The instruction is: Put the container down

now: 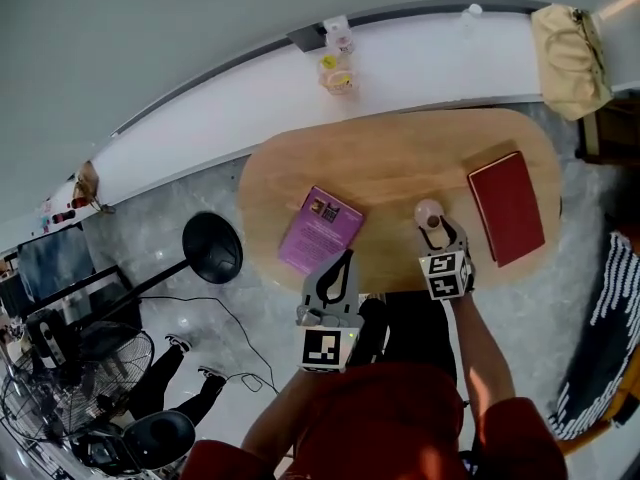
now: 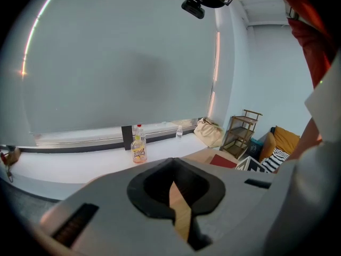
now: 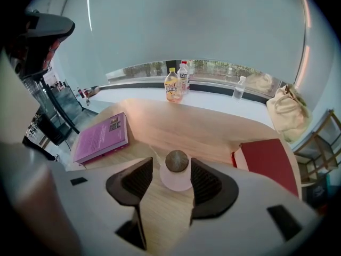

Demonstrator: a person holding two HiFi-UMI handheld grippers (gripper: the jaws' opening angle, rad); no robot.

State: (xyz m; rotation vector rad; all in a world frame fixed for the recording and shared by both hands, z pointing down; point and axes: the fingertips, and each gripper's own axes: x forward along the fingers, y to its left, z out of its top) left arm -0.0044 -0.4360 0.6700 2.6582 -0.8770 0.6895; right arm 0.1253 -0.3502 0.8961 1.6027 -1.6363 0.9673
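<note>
A small pale pink container [image 1: 429,212] with a dark round cap stands upright on the oval wooden table [image 1: 400,168] near its front edge. My right gripper [image 1: 436,228] sits around it with its jaws open. In the right gripper view the container [image 3: 176,170] stands between the two dark pads [image 3: 139,178]; a gap shows on its left side, and the right pad is very close to it. My left gripper [image 1: 345,260] hovers over the table's front edge beside a purple book [image 1: 320,228]. Its jaws [image 2: 171,161] meet at the tips with nothing in them.
A red book [image 1: 506,206] lies right of the container. Drink bottles [image 1: 337,68] stand on the white ledge behind the table, and a beige bag [image 1: 570,58] sits at its right end. A black round stand [image 1: 212,247] is left of the table, a striped cushion [image 1: 610,338] at far right.
</note>
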